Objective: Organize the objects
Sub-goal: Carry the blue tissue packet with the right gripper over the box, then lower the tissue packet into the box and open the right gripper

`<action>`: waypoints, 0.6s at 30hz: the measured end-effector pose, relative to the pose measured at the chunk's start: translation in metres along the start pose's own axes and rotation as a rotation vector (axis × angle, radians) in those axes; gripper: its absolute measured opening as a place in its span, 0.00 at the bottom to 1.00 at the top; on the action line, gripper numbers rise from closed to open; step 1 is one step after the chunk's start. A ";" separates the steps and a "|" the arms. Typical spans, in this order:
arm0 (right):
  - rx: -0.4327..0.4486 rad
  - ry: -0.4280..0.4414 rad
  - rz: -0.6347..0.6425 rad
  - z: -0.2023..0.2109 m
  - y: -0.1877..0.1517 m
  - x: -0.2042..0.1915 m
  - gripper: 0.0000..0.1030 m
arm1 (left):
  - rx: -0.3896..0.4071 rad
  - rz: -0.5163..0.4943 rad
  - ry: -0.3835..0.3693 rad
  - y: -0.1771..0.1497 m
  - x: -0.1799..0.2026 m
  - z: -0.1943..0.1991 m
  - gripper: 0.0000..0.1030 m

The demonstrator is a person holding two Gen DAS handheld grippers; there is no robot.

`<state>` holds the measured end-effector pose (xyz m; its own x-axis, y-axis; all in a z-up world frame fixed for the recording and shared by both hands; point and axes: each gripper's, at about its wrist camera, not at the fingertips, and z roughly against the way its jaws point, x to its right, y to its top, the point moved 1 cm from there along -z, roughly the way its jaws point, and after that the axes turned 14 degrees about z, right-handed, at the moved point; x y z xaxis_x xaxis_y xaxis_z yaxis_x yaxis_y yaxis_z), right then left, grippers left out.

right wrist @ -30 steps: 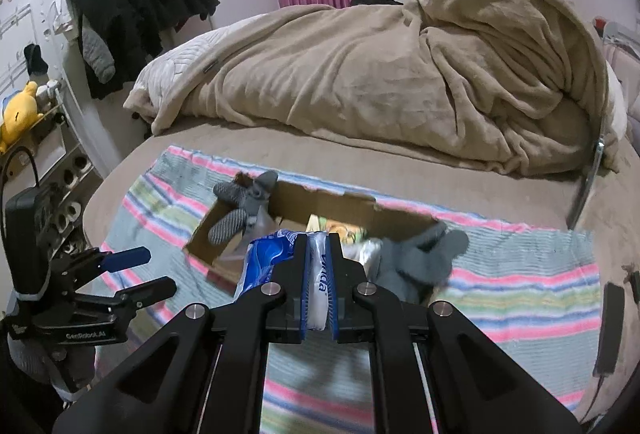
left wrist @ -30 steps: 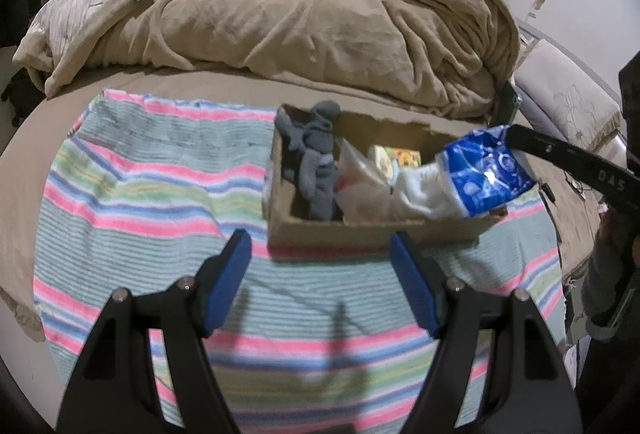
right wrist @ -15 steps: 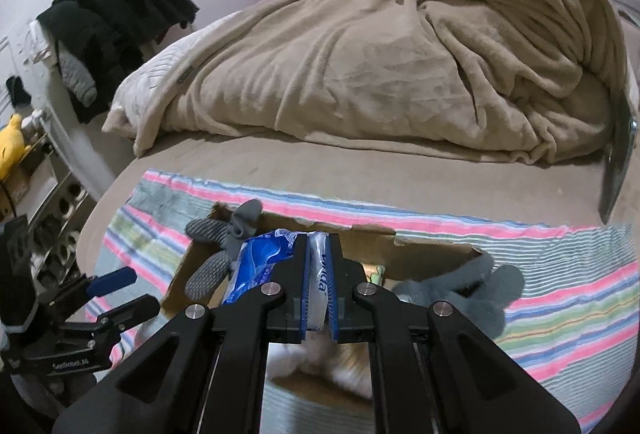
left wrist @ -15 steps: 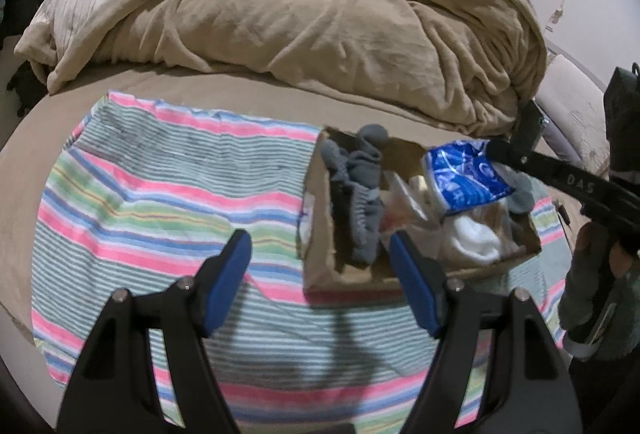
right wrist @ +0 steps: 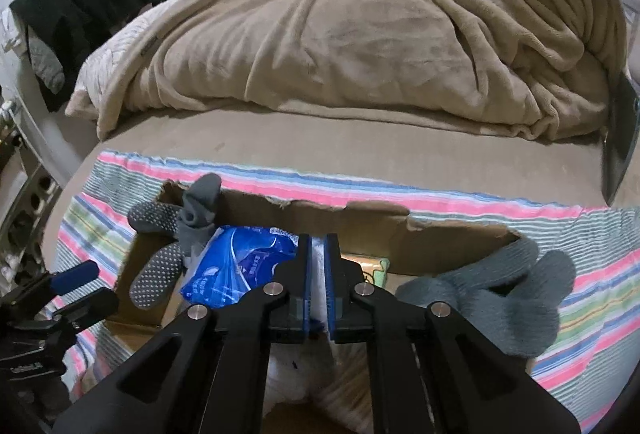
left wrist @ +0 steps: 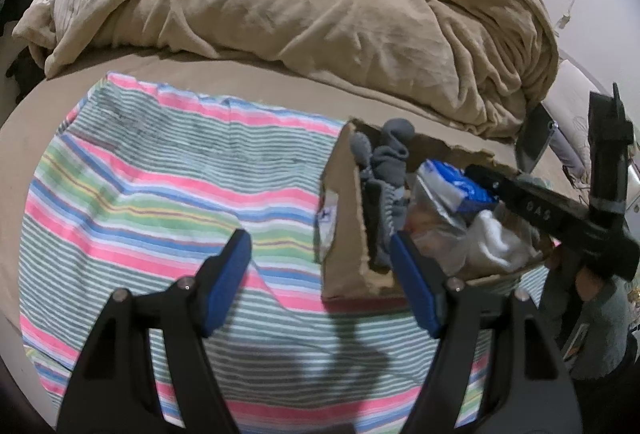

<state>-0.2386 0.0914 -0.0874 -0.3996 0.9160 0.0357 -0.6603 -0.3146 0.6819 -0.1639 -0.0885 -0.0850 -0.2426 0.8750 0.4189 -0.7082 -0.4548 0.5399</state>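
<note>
Over the cardboard box (right wrist: 360,222), a blue-and-white packet (right wrist: 240,266) is held clamped in the right gripper (right wrist: 316,274) for placing, and release is called for next, while the left gripper (left wrist: 320,274) is kept apart and empty beside the box.

The torn brown cardboard box (right wrist: 352,222) looks matt and rough, its rim ragged like ripped paper. It sits on a woven striped cotton cloth (left wrist: 168,194) with a flat, dull weave. The blue-and-white plastic packet (right wrist: 244,266) is glossy and crinkled. The grey knitted socks (right wrist: 188,218) look soft, with rubbery grip dots on the soles. The beige fleece blanket (right wrist: 360,34) appears plush and matt. The right gripper (right wrist: 316,274) is matt black plastic with blue pads and shiny metal screws.
</note>
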 end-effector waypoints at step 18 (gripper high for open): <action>0.010 -0.037 -0.008 0.024 -0.002 -0.019 0.43 | 0.031 -0.001 0.000 -0.005 0.000 0.037 0.71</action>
<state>-0.2145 0.0811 -0.0715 -0.3710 0.9269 0.0570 -0.6566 -0.3052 0.6897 -0.1358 -0.0922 -0.0601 -0.2420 0.8756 0.4180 -0.6878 -0.4587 0.5627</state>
